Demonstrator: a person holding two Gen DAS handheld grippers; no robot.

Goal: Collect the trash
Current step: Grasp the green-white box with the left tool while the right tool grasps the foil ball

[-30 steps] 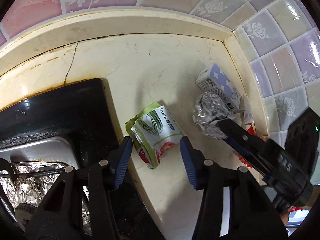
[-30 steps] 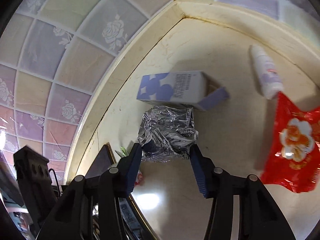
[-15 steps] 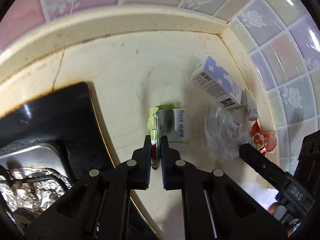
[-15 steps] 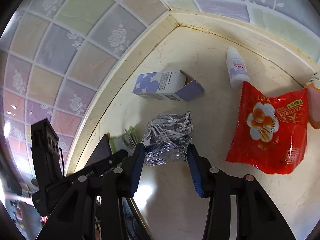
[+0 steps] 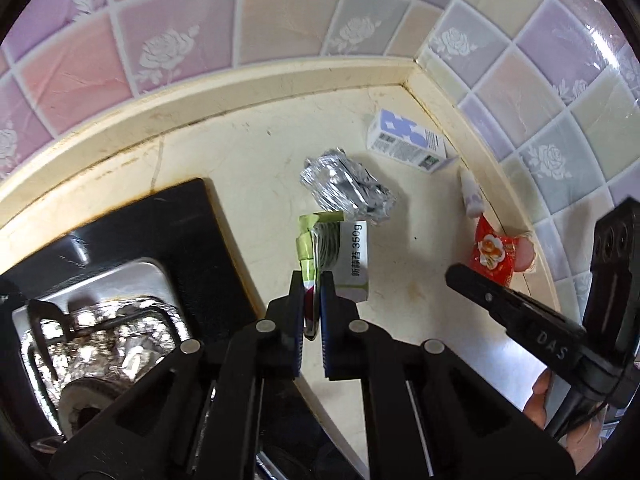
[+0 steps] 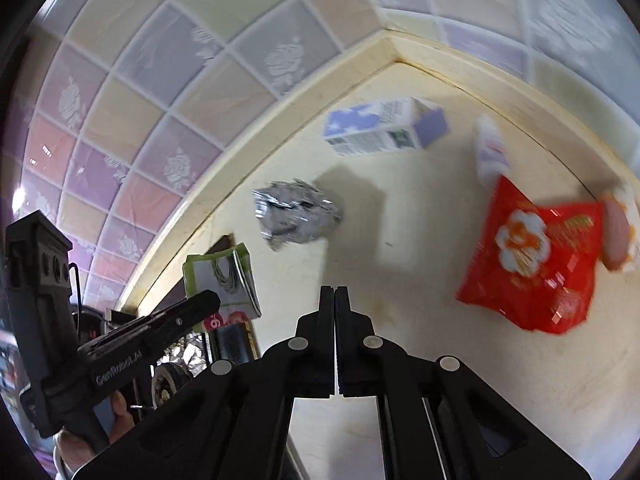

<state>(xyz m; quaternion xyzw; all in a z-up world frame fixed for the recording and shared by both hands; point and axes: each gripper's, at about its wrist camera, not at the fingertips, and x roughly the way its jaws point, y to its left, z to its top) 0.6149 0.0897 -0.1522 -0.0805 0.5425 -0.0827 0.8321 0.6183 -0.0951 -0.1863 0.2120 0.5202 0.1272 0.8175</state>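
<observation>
My left gripper (image 5: 312, 280) is shut on a green and white food packet (image 5: 334, 254) and holds it above the cream counter; the packet also shows in the right wrist view (image 6: 222, 278). My right gripper (image 6: 334, 290) is shut and empty, back from the crumpled foil ball (image 6: 296, 216), which lies on the counter beyond the packet (image 5: 346, 192). A blue and white carton (image 5: 408, 146) lies in the corner (image 6: 384, 130). A red snack bag (image 6: 536, 256) and a small white bottle (image 6: 490, 150) lie to the right.
A black stove top (image 5: 132, 240) with a foil-lined burner (image 5: 100, 344) fills the left. Tiled walls (image 5: 280, 20) meet at the counter's far corner. A sausage-like item (image 6: 618, 234) lies by the red bag.
My left gripper closed on the packet and lifted it. My right gripper drew back from the foil ball, which stayed on the counter, and its jaws closed empty.
</observation>
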